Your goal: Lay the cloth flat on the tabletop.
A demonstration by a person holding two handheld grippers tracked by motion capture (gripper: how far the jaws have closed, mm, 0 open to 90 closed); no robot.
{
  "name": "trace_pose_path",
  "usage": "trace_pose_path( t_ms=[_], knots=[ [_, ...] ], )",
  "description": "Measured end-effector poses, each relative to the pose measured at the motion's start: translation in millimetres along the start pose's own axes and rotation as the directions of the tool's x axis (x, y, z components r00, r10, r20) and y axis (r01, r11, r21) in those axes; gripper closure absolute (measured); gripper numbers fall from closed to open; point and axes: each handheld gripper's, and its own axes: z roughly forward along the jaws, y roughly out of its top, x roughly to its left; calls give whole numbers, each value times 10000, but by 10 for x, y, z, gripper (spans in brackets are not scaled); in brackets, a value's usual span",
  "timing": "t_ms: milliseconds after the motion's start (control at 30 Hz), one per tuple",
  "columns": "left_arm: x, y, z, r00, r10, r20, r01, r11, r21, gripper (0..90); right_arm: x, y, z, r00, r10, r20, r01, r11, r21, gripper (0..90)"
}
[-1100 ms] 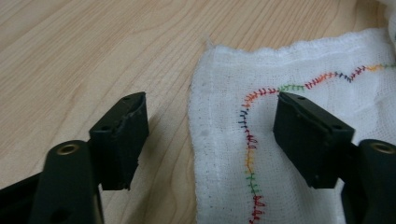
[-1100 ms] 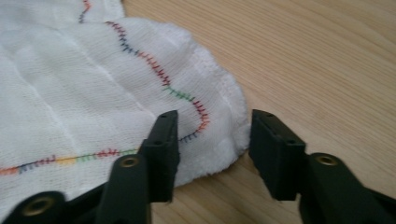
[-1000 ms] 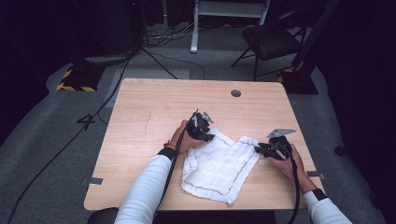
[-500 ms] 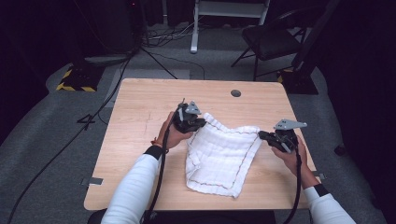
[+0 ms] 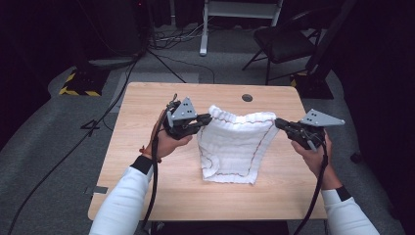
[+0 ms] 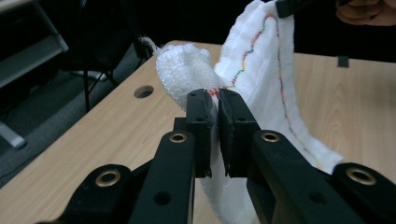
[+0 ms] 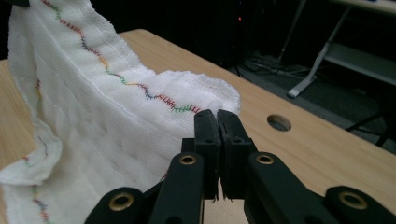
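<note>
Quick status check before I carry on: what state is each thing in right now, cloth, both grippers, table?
white cloth: held up by two top corners, spread between the grippers, lower edge resting on the table.
left gripper: shut on one top corner of the cloth, raised above the table.
right gripper: shut on the other top corner, raised.
table: bare wood around the cloth, round hole open.

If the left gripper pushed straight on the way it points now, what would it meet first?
The left gripper points across the table toward the other hand, its fingers shut on a corner of the white cloth. Going on, it would push into the cloth itself, probably the right gripper after that; depth is uncertain.
</note>
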Motion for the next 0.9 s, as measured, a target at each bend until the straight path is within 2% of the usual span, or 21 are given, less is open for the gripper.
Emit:
trace_pose_path(
  t_ms=[33, 200, 300, 500, 567, 633, 733, 800, 833, 867, 900],
  knots=[
    [-24, 11, -51, 10000, 96, 9, -96, 9999, -123, 832, 0, 0, 0, 10000, 0, 0, 0, 10000, 0, 877],
    [-108, 24, -260, 9992, 390, 69, -386, 9980, -508, 832, 83, 145, -224, 9995, -290, -92, 283, 9974, -657, 878],
    [-146, 9, -370, 9990, 419, 126, -409, 9967, -701, 832, 176, 262, -372, 9976, -669, -182, 645, 9919, -1092, 878],
    [-218, -57, -445, 9983, 571, 100, -561, 9953, -794, 831, 277, 330, -465, 9958, -881, -256, 839, 9872, -1355, 878],
    [-225, -90, -464, 9980, 625, 76, -616, 9945, -842, 830, 297, 330, -458, 9953, -937, -252, 897, 9875, -1293, 878],
    [-204, -124, -464, 9988, 491, -59, -495, 9944, -930, 841, 302, 326, -435, 9947, -1013, -156, 986, 9876, -1222, 878],
    [-99, -174, -391, 9998, 185, -74, -191, 9958, -890, 853, 267, 309, -346, 9955, -946, -95, 931, 9902, -1037, 878],
    [-24, -220, -283, 9999, -39, 123, 48, 9971, -762, 862, 221, 293, -227, 9964, -845, -68, 837, 9930, -832, 878],
    [31, -265, -153, 10000, -42, -13, 42, 9992, -392, 868, 186, 280, -109, 9968, -792, -77, 787, 9953, -573, 878],
    [31, -265, -153, 10000, -42, -13, 42, 9992, -392, 870, 186, 280, -109, 9968, -792, -77, 787, 9953, -573, 878],
    [79, -301, -56, 9998, -87, -173, 84, 9998, -175, 870, 170, 272, -36, 9963, -855, 13, 855, 9956, -384, 878]
  ],
)
